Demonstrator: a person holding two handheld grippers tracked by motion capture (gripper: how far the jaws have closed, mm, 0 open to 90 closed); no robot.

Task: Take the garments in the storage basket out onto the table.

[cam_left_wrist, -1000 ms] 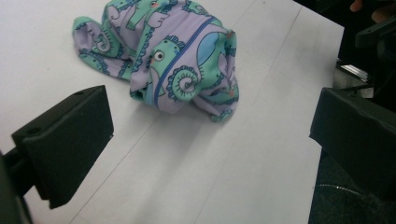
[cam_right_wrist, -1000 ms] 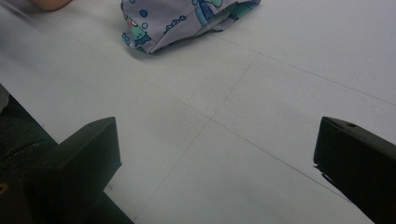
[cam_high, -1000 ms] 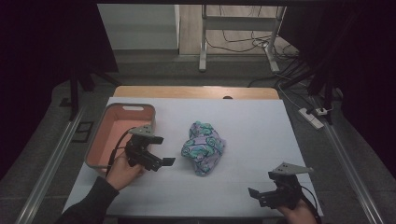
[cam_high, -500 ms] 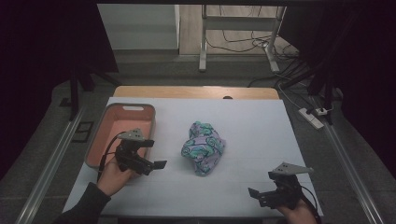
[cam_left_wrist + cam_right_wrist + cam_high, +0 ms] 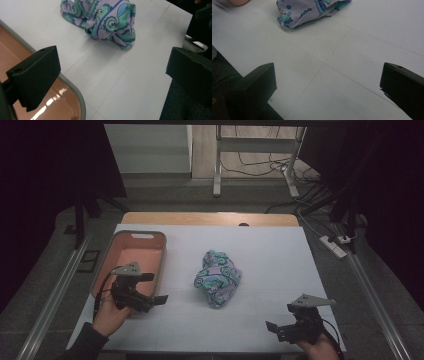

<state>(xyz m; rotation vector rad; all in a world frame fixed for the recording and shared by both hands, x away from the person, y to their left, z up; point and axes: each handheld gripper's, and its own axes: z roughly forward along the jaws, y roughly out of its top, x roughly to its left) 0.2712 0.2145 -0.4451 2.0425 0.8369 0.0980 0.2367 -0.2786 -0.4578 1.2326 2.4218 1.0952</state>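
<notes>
A crumpled cloth point(image 5: 218, 276) in lilac and teal, printed with seahorses, lies in the middle of the white table point(image 5: 270, 255). My left gripper point(image 5: 154, 288) hovers over the near right corner of a pink tray point(image 5: 163, 254), open and holding nothing, a short way left of the cloth. The left gripper view has the cloth point(image 5: 105, 20) ahead beyond its wide-apart jaws point(image 5: 112, 72) and the tray rim point(image 5: 75, 92) below. My right gripper point(image 5: 275, 330) rests near the table's front right edge, open and empty. In the right gripper view point(image 5: 328, 85) the cloth point(image 5: 312, 10) lies farther off.
The tray has nothing in it. A wooden strip point(image 5: 210, 218) borders the table's far edge. A power strip point(image 5: 335, 246) and cables lie on the floor at the right, and metal rails run along both sides.
My left gripper has drawn back to the left and toward the person, away from the cloth, ending over the tray's near corner. The right gripper and the cloth have not moved.
</notes>
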